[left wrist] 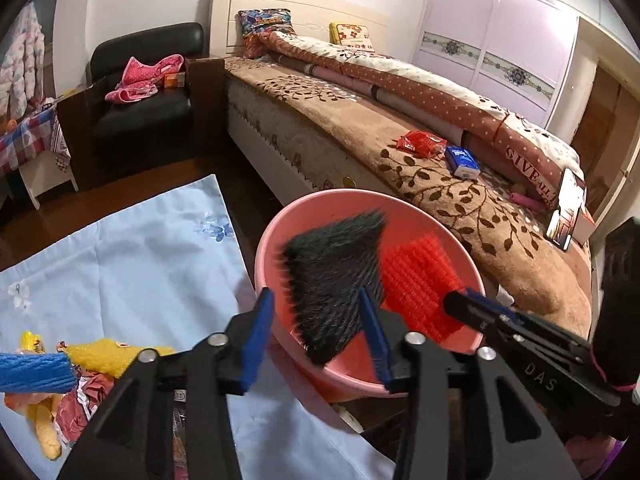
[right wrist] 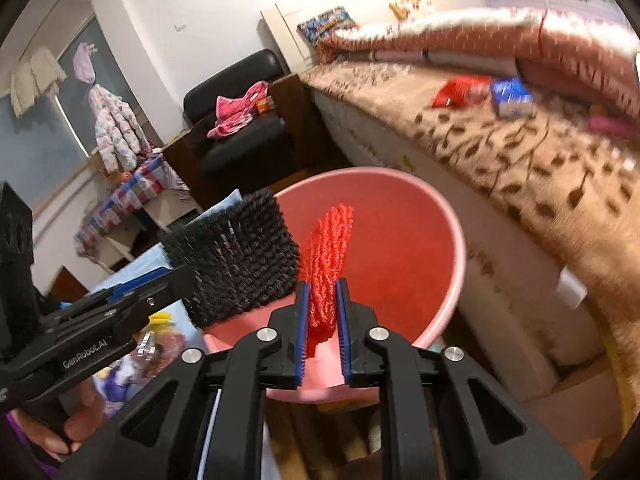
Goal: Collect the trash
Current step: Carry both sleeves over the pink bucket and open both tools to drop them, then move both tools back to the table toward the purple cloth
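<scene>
Crowding the bed (left wrist: 328,128) beyond the pink basin (left wrist: 472,268) are a red packet (left wrist: 420,143) and a blue box (left wrist: 462,162), with yellow and red scraps (left wrist: 96,364) on the pale blue cloth (left wrist: 140,264) to the left. Right tongs (right wrist: 322,312), closed on red mesh (right wrist: 326,256), reach level over the basin. Left tongs (left wrist: 316,340) gape wide, black mesh (left wrist: 336,276) against the right finger, grip unclear.

Home bedroom, made-up bed (left wrist: 360,128) with pillows, lilac wardrobe (left wrist: 496,36), black armchair (left wrist: 148,92) holding clothes
</scene>
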`<state>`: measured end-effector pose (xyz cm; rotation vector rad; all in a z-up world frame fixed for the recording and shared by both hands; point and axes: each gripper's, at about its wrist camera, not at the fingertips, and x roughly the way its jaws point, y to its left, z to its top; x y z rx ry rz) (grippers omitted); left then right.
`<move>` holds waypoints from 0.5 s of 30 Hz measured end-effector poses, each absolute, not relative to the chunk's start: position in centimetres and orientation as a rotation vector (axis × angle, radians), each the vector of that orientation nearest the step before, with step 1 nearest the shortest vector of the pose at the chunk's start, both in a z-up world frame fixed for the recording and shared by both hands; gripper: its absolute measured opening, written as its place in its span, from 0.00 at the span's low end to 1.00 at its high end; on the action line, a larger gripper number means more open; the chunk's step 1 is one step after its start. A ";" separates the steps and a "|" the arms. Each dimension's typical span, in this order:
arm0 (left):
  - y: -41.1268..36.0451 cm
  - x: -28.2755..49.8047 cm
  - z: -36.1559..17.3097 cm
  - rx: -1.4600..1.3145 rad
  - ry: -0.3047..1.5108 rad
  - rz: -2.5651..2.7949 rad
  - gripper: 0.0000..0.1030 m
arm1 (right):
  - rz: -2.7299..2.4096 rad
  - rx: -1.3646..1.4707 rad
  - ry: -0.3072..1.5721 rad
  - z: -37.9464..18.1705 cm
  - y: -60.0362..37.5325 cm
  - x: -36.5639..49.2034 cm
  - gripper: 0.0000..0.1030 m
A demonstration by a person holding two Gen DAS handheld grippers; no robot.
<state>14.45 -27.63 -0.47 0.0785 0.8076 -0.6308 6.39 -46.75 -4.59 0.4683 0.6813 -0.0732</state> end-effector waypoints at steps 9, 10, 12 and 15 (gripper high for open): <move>-26.4 13.1 1.0 0.070 0.768 -0.624 0.46 | -0.092 0.432 0.672 -4.2 -45.8 5.6 0.33; -26.1 12.9 1.3 0.065 0.763 -0.622 0.46 | -0.090 0.429 0.668 -4.0 -45.6 5.4 0.33; -25.6 12.4 1.6 0.061 0.753 -0.616 0.46 | -0.091 0.415 0.656 -3.6 -45.0 4.9 0.33; -24.7 11.7 2.2 0.062 0.740 -0.601 0.46 | -0.085 0.381 0.643 -3.1 -44.2 4.5 0.33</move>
